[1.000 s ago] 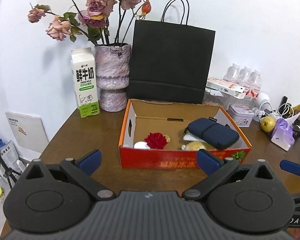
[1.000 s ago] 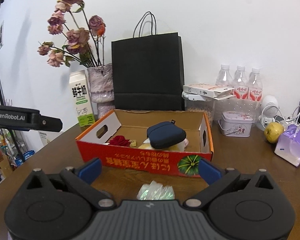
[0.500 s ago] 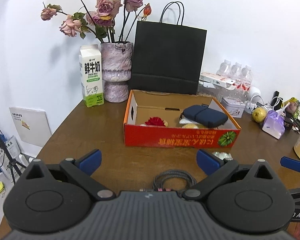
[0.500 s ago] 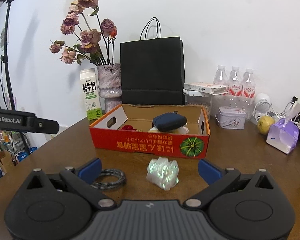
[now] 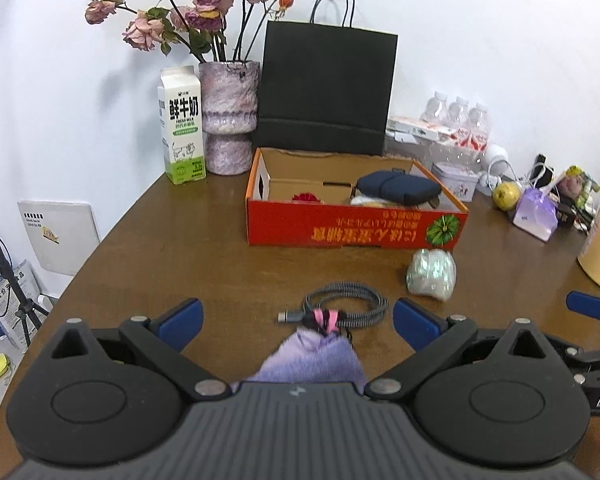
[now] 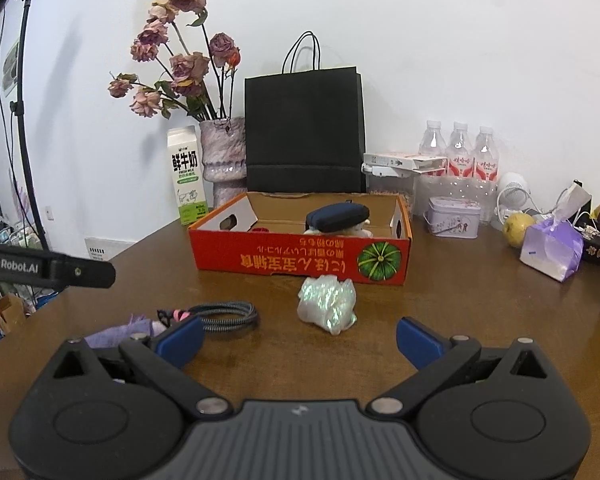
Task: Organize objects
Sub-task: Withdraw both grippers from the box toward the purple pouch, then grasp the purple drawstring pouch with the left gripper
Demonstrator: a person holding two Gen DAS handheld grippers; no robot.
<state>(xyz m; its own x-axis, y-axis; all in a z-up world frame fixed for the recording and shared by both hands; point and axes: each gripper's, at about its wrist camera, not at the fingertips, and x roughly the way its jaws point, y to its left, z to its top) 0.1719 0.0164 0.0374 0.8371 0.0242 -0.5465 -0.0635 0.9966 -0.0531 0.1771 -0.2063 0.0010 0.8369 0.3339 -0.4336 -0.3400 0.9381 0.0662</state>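
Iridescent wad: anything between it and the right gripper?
Nothing visible. The right gripper is open with bare table up to the wad. The cable lies off to the left.

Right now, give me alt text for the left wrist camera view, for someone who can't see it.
The open left gripper hovers over a brown table, with a coiled cable and a purple cloth lying between its fingers. Beyond sit a shiny crumpled wrapper and a red cardboard box holding a navy pouch.

milk carton (image 5: 183,127), vase (image 5: 228,117) — black paper bag (image 5: 325,88), water bottles (image 6: 458,151)
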